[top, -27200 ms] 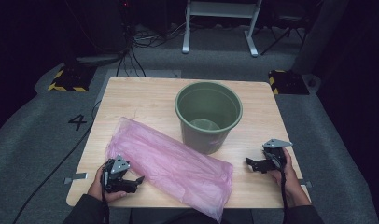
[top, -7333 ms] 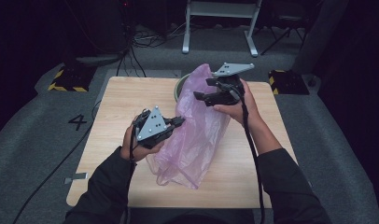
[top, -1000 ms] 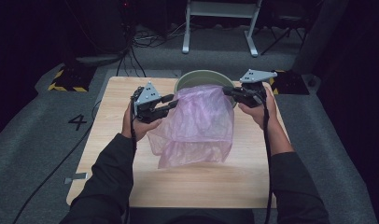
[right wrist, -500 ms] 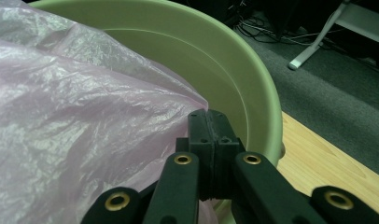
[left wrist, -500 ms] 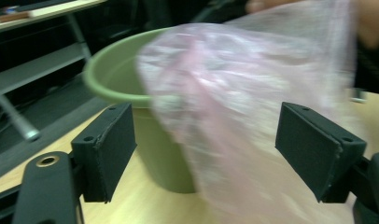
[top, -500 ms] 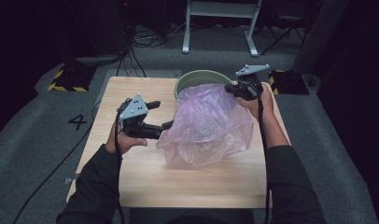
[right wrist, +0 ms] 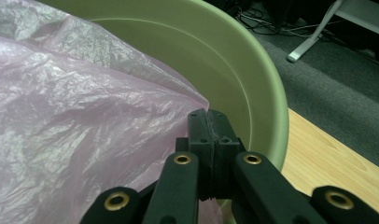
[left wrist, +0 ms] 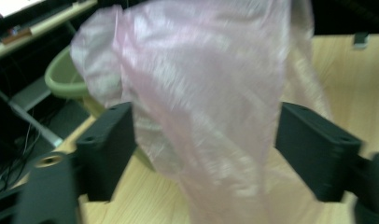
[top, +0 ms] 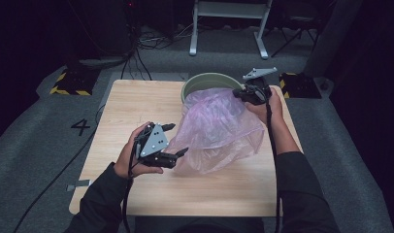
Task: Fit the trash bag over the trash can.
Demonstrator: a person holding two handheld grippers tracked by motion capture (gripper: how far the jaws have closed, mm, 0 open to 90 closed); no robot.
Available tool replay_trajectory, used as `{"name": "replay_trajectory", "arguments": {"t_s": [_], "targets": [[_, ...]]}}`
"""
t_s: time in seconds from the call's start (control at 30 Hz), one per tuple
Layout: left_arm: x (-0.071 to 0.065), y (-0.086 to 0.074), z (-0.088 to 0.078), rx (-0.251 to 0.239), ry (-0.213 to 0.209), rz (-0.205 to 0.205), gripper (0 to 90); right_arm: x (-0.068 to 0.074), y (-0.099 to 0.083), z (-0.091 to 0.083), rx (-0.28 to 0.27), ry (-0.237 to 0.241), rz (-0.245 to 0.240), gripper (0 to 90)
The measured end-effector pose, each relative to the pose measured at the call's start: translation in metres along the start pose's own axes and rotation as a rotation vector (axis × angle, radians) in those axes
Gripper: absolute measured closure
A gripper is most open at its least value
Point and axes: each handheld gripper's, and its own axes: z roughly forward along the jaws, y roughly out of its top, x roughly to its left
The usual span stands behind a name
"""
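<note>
Bag (top: 215,127) drapes over the bin (top: 205,82) rim and down onto the table (top: 122,102). My right gripper (top: 246,93) is clamped on the bag's edge at the rim. My left gripper (top: 173,141) has just been opening; its jaws stand apart, bag between them, untouched.
</note>
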Motion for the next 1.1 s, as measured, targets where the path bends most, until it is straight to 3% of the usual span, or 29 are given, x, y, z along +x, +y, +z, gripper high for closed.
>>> {"name": "replay_trajectory", "arguments": {"t_s": [0.07,0.1,0.13,0.2,0.23,0.27,0.3,0.37,0.47,0.53,0.63,0.67,0.73,0.83,0.9,0.97,1.0,1.1], "targets": [[0.001,-0.001,0.004,0.02,0.025,0.01,32.3,0.0,0.0,-0.001,-0.003,-0.001,0.004,89.8],[0.003,-0.001,0.008,0.05,0.085,0.035,32.3,-0.001,0.0,-0.002,-0.01,-0.007,0.007,89.7],[0.004,-0.001,0.012,0.073,0.139,0.06,39.5,0.0,0.0,-0.004,-0.007,-0.029,-0.007,89.4],[0.01,-0.001,0.018,0.057,0.154,0.055,50.9,0.001,0.001,-0.004,-0.013,-0.022,-0.006,89.2],[0.014,0.0,0.022,0.05,0.171,0.071,54.3,0.001,0.001,-0.003,-0.012,-0.019,-0.011,88.5],[0.014,0.0,0.022,0.05,0.171,0.071,59.4,0.001,0.001,-0.003,-0.012,-0.019,-0.011,88.5],[0.016,0.001,0.023,0.04,0.171,0.077,63.9,0.001,0.0,-0.002,-0.017,-0.015,-0.005,82.8],[0.022,0.003,0.024,0.007,0.143,0.056,68.9,0.001,-0.001,-0.003,-0.027,-0.011,-0.005,78.4],[0.028,0.009,0.024,-0.032,0.118,0.015,81.9,0.006,-0.004,-0.014,-0.089,-0.047,0.0,51.0],[0.029,0.01,0.024,-0.035,0.111,0.013,83.7,0.007,-0.005,-0.018,-0.103,-0.048,-0.002,47.4],[0.033,0.012,0.024,-0.037,0.099,-0.008,87.1,0.009,-0.009,-0.037,-0.164,-0.058,0.003,39.0],[0.034,0.013,0.024,-0.034,0.099,-0.01,87.5,0.009,-0.011,-0.047,-0.189,-0.041,0.021,36.5],[0.035,0.014,0.023,-0.033,0.099,-0.023,87.5,0.009,-0.015,-0.061,-0.216,-0.002,0.027,32.7],[0.039,0.015,0.023,-0.035,0.088,-0.039,87.9,0.019,-0.027,-0.088,-0.242,0.016,-0.013,27.4],[0.042,0.015,0.023,-0.036,0.092,-0.054,89.3,0.031,-0.04,-0.107,-0.285,0.068,-0.058,25.7],[0.044,0.015,0.023,-0.04,0.082,-0.068,89.4,0.043,-0.051,-0.12,-0.299,0.087,-0.111,23.7],[0.045,0.016,0.023,-0.042,0.08,-0.076,89.1,0.056,-0.063,-0.131,-0.291,0.09,-0.141,25.6],[0.047,0.017,0.024,-0.046,0.089,-0.089,85.3,0.064,-0.073,-0.137,-0.288,0.103,-0.137,26.8]]}}
